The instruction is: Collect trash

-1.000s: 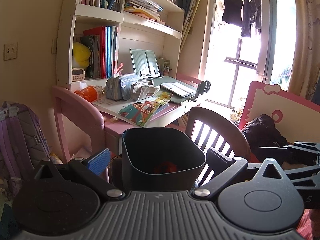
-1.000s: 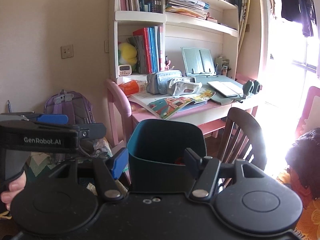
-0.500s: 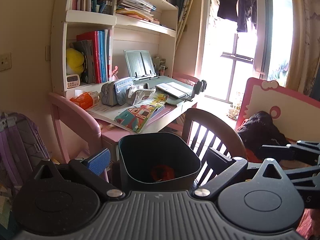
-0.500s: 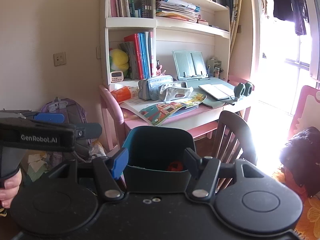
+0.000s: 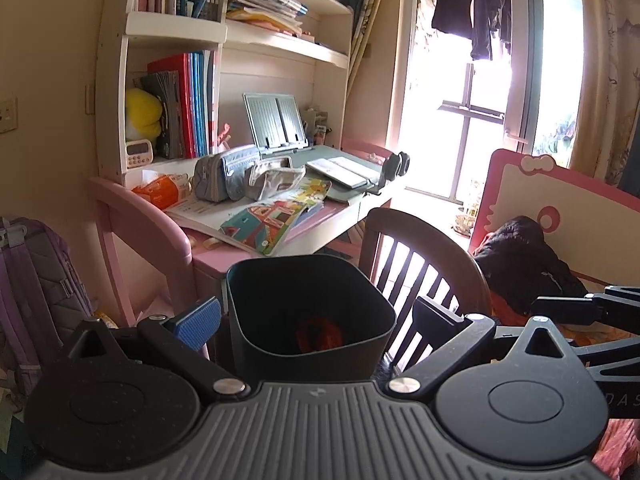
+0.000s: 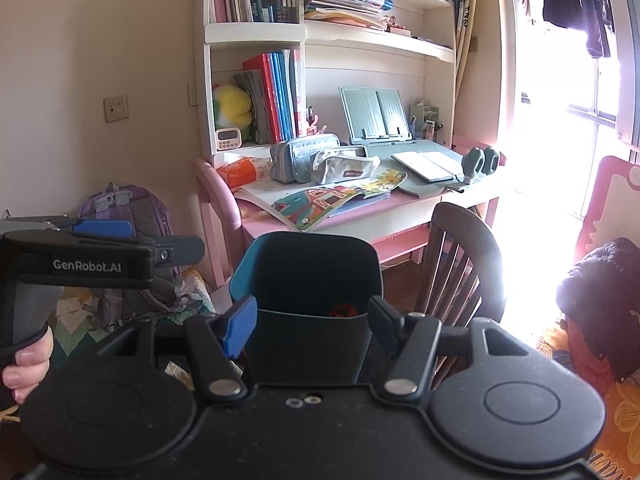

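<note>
The trash bin (image 5: 310, 316) is a dark, blackish-teal plastic tub with rounded corners, a smooth thin rim and walls that narrow toward the bottom. In the right wrist view its left outer wall catches the light and reads brighter blue. It is open at the top. Low inside it lies one crumpled red-orange scrap (image 5: 320, 334), partly hidden by the near wall.

The bin sits in front of the pink table (image 5: 224, 260), just left of the dark wooden chair (image 5: 432, 248), and right between the fingers of both tools.

The right tongs (image 6: 312, 320) stand wide and pinch the bin. The blue pad lies against the left edge of the near wall and the dark finger against the right edge.

The left tongs (image 5: 316, 312) also straddle the bin. Their blue pad is just beside the left wall, while a sliver of chair slats shows between the right finger and the bin. I cannot tell whether they press on it.

A hand (image 6: 28, 364) grips the left tool's handle at the edge of the right wrist view.
</note>
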The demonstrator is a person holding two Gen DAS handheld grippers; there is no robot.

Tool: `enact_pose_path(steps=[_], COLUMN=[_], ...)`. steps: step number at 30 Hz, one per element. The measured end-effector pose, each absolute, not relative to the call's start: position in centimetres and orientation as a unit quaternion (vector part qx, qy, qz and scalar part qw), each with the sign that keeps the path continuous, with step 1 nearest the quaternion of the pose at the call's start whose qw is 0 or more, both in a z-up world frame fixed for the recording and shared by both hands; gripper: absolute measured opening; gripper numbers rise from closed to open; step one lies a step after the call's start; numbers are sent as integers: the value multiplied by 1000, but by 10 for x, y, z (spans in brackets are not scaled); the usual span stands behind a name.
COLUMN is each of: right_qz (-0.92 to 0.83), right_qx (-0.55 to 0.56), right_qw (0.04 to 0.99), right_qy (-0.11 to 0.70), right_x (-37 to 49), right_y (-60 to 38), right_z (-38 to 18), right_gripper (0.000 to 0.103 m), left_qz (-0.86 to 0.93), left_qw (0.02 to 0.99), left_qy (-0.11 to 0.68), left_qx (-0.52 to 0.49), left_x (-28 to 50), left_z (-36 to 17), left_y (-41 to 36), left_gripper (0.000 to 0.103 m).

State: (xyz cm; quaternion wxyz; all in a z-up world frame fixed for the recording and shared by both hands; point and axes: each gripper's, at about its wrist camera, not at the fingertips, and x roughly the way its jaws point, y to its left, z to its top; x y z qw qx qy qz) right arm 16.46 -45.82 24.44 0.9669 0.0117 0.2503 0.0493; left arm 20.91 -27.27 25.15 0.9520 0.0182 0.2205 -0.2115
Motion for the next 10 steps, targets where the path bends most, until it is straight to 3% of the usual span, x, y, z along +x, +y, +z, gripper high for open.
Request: enact_pose_path(steps=[10], right_qz=[50], right_qx=[16], right_qw=[964], right_qy=[259], right_x=[167], right_y=[-457], right_z=[236], right_gripper=[61], left_qz=[-204], left_qw=[953], left_qy=[220], left_qx=[25], left_x=[203], left_z=[241], left_y=[-269], left_gripper=[103])
